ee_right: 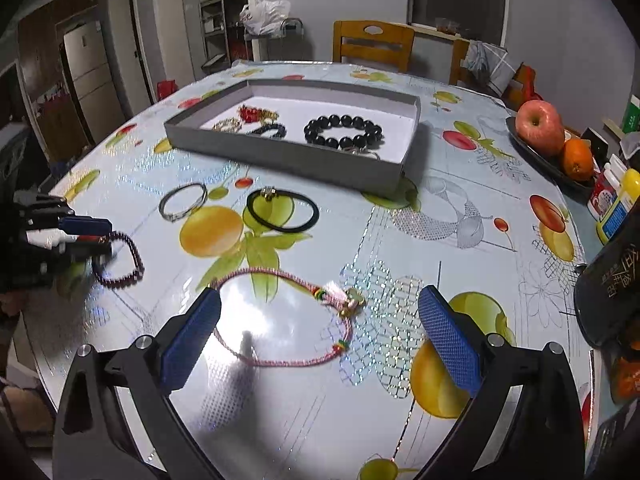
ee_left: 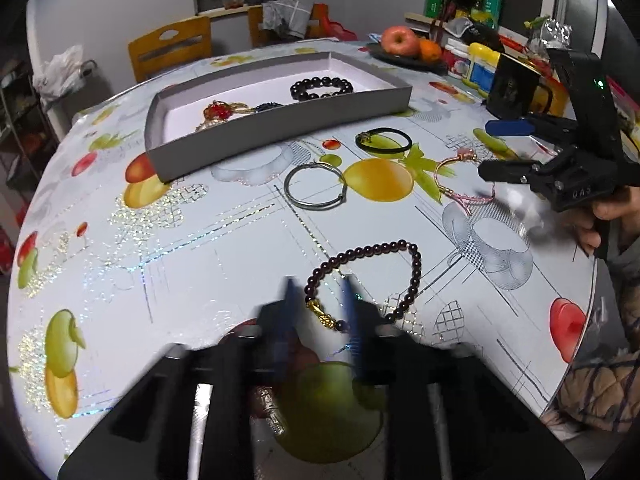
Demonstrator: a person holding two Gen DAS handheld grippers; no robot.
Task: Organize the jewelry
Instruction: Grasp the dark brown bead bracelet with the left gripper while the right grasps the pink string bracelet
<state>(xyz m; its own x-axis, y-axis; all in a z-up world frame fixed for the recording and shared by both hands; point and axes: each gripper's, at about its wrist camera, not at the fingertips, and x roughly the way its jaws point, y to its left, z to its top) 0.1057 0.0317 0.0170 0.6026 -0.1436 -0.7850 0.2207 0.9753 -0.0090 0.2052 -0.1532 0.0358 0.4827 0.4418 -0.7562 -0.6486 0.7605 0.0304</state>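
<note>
A grey tray holds a black bead bracelet and a red-gold piece. On the table lie a dark red bead bracelet, a silver bangle, a black ring bracelet and a pink cord bracelet. My left gripper is blurred, its jaws narrowly apart around the bead bracelet's gold charm. My right gripper is wide open, low over the pink cord bracelet.
A fruit plate with an apple and an orange stands at the far right. A black mug, bottles and jars crowd the right edge. Wooden chairs stand behind the table.
</note>
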